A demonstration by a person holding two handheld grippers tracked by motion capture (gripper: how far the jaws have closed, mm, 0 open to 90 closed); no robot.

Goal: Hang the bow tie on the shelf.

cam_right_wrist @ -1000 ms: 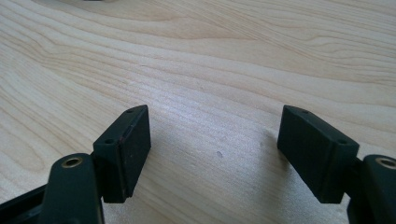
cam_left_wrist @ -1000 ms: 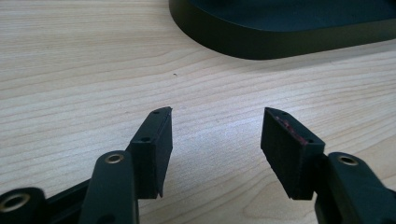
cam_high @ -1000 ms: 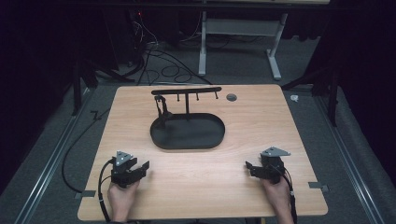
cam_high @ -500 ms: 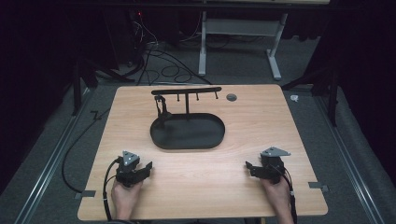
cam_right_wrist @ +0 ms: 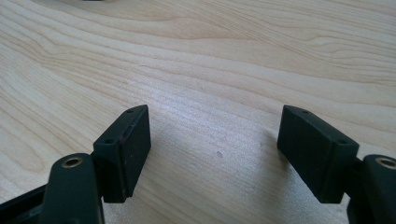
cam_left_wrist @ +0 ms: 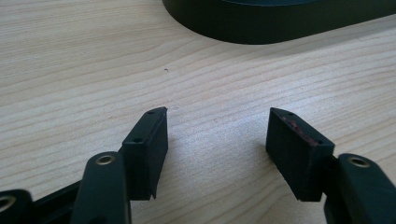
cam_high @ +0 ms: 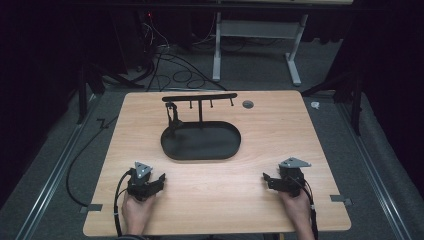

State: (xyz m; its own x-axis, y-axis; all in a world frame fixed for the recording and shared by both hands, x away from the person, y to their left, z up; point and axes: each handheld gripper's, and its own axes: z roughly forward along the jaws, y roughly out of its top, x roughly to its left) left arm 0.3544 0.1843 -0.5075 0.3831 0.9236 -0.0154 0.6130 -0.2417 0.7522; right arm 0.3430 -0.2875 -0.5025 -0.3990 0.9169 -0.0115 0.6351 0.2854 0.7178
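Both grippers resting near the front edge, jaws released, nothing grasped; approach not yet begun.

Nearest, the left gripper point(cam_high: 159, 180) and right gripper point(cam_high: 267, 180) are sitting low on the wooden surface point(cam_high: 270, 130), each with jaws spread wide and empty, bare wood showing between them in both gripper views. Just beyond the left gripper, the black oval tray point(cam_left_wrist: 280, 21) is lying mid-surface; behind it, a hook rack point(cam_high: 200, 97) is standing upright. Judged: the next move calls for reaching forward toward the tray with jaws kept apart.
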